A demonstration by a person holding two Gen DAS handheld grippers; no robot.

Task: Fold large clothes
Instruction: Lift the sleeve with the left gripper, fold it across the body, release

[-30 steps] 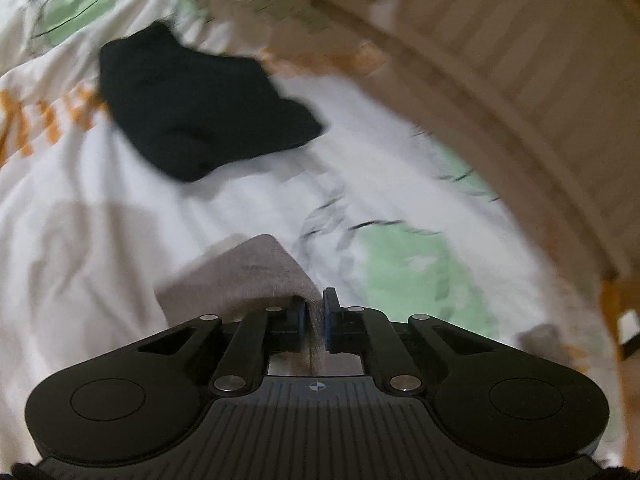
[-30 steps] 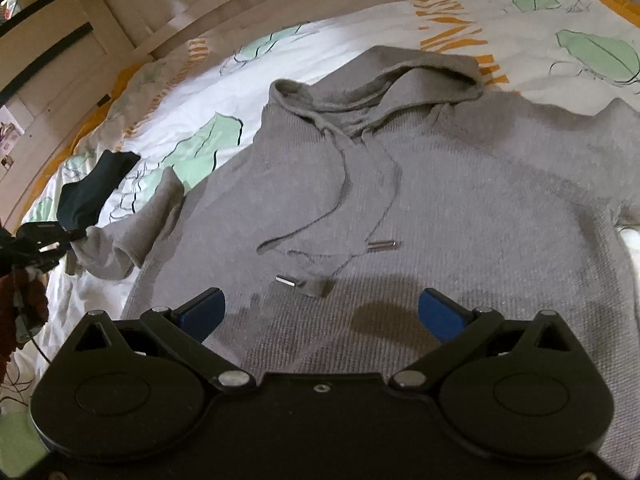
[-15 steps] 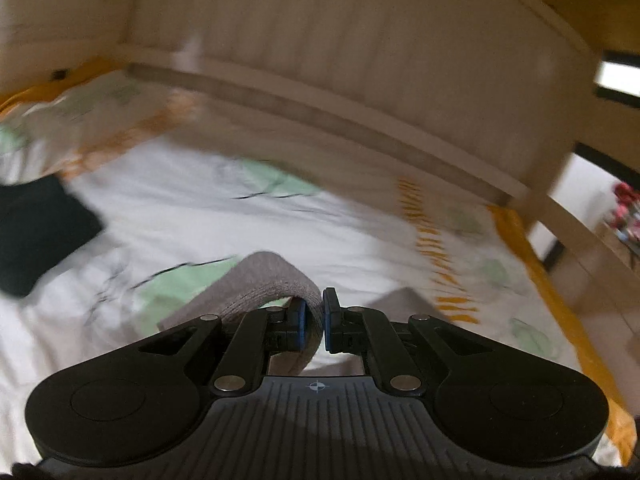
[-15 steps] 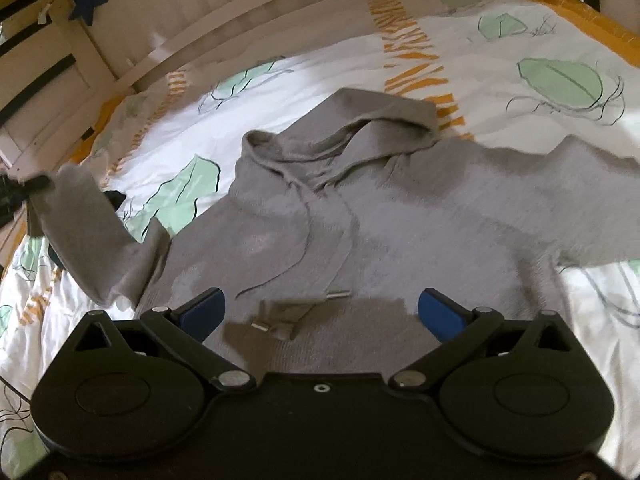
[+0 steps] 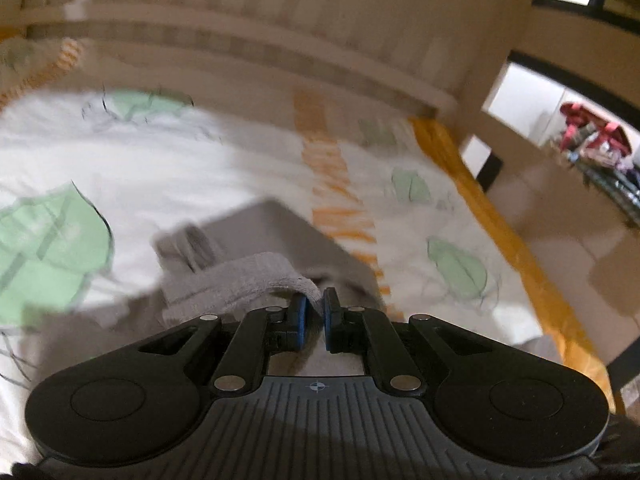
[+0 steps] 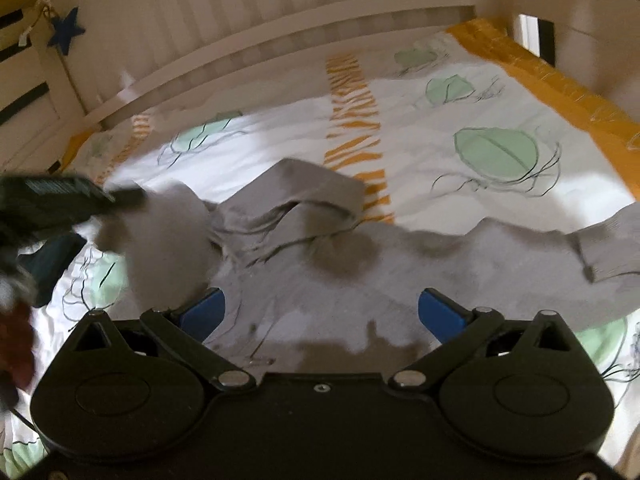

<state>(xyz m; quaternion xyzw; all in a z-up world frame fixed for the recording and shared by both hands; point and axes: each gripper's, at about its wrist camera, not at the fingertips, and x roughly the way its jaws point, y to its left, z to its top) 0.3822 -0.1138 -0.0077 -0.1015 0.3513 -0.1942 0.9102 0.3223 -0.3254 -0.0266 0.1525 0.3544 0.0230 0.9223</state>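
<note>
A grey hoodie (image 6: 400,264) lies front up on the leaf-print bedsheet (image 6: 460,152), its hood (image 6: 304,188) toward the headboard. My left gripper (image 5: 315,312) is shut on the cuff of the hoodie's left sleeve (image 5: 256,276) and holds it lifted above the hoodie body (image 5: 280,224). In the right wrist view the left gripper (image 6: 132,196) shows blurred at the left with the raised sleeve (image 6: 168,248) hanging from it. My right gripper (image 6: 322,308) is open and empty above the hoodie's lower chest. The other sleeve (image 6: 608,248) lies flat at the right.
A dark garment (image 6: 48,264) lies on the sheet at the left. A slatted wooden headboard (image 6: 240,20) runs along the far side. The orange sheet border (image 6: 560,84) marks the bed's right edge, with a bed rail (image 5: 492,168) beyond it.
My left gripper has lifted the sleeve cuff off the sheet and swung it right, over the hoodie body. My right gripper has drawn back and stays open.
</note>
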